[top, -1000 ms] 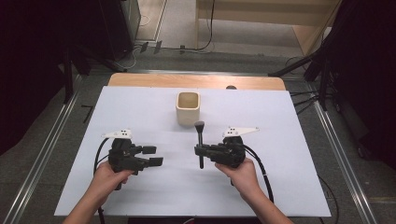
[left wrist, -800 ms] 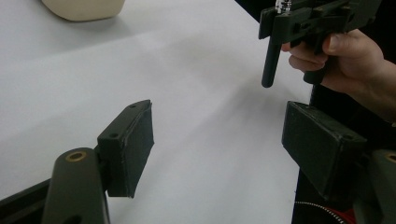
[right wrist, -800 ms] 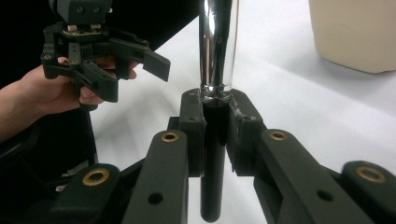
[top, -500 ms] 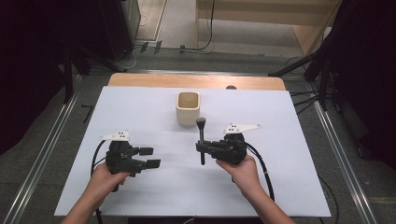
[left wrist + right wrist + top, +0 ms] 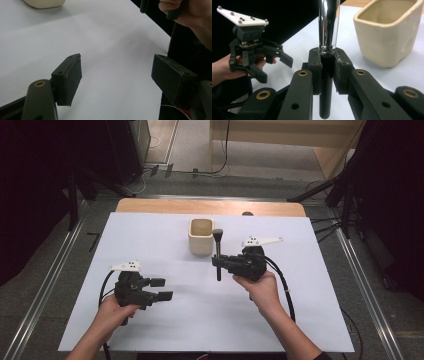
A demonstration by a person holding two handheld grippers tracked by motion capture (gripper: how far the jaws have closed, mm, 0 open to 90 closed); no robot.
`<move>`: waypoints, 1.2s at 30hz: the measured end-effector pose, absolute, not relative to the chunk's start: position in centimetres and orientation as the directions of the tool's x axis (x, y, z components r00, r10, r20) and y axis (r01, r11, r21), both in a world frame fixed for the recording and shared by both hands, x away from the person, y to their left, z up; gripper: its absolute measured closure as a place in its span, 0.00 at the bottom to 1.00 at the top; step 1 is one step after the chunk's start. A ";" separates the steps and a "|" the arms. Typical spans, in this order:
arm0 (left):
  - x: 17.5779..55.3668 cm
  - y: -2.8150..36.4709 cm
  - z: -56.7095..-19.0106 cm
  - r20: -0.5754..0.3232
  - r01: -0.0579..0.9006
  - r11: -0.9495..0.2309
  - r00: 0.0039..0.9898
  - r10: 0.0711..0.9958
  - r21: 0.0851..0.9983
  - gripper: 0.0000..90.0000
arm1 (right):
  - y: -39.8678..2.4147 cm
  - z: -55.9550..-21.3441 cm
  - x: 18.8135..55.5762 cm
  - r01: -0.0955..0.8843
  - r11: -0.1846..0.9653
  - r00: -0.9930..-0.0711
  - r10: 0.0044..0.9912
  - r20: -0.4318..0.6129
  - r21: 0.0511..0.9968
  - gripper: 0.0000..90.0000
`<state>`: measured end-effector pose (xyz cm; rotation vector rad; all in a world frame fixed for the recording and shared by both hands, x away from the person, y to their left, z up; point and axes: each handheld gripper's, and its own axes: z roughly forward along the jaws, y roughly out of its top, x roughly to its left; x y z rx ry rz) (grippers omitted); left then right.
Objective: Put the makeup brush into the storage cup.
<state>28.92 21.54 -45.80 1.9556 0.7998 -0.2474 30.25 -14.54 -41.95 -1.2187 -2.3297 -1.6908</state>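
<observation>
A black-handled brush (image 5: 218, 254) with a chrome ferrule (image 5: 327, 30) stands upright above the white table sheet (image 5: 150, 235). My right gripper (image 5: 218, 265) is shut on its handle, just right of a cream ceramic cup (image 5: 201, 236). In the right gripper view the cup (image 5: 387, 32) is close at the right and its inside looks empty. My left gripper (image 5: 161, 289) is open at the near left with nothing between its pads (image 5: 68, 77). It also appears across the table in the right gripper view, as the left gripper (image 5: 275, 68).
The white sheet covers a wooden table whose far edge (image 5: 210, 206) shows behind the cup. Cables (image 5: 282, 275) trail from both grippers toward the person. Metal rails (image 5: 45, 285) run along both sides of the table, with dark floor beyond.
My right gripper has carried the upright brush a little farther from the person and closer to the cup. The left gripper drifted slightly toward the near left and stays open.
</observation>
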 end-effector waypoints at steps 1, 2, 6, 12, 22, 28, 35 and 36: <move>29.0 21.5 -45.8 -0.485 0.630 -0.311 0.761 0.430 0.712 0.28 | -14.5 -41.9 30.4 0.588 0.113 -0.696 0.575 0.429 0.801 0.88; 29.0 21.5 -45.9 -0.483 0.629 -0.316 0.763 0.430 0.711 0.28 | -14.5 -41.8 30.5 0.586 0.115 -0.697 0.577 0.427 0.802 0.88; 28.9 21.4 -45.8 -0.473 0.618 -0.327 0.772 0.425 0.715 0.28 | -14.3 -41.4 31.3 0.583 0.125 -0.694 0.590 0.413 0.803 0.88; 28.9 21.4 -45.8 -0.470 0.617 -0.328 0.772 0.428 0.715 0.28 | -14.2 -40.3 32.4 0.571 0.134 -0.698 0.599 0.393 0.810 0.88; 28.8 21.4 -45.8 -0.460 0.613 -0.336 0.775 0.434 0.715 0.28 | -13.3 -39.2 33.8 0.562 0.144 -0.695 0.616 0.370 0.815 0.88; 28.8 21.3 -45.8 -0.458 0.611 -0.338 0.776 0.433 0.716 0.28 | -12.4 -38.4 34.9 0.547 0.159 -0.694 0.635 0.339 0.822 0.88; 28.8 21.5 -45.8 -0.454 0.610 -0.337 0.776 0.437 0.718 0.28 | -11.9 -37.4 36.0 0.547 0.146 -0.678 0.655 0.334 0.824 0.88; 28.8 21.4 -45.8 -0.454 0.610 -0.337 0.776 0.438 0.717 0.28 | -11.9 -37.2 36.2 0.545 0.145 -0.676 0.658 0.331 0.825 0.88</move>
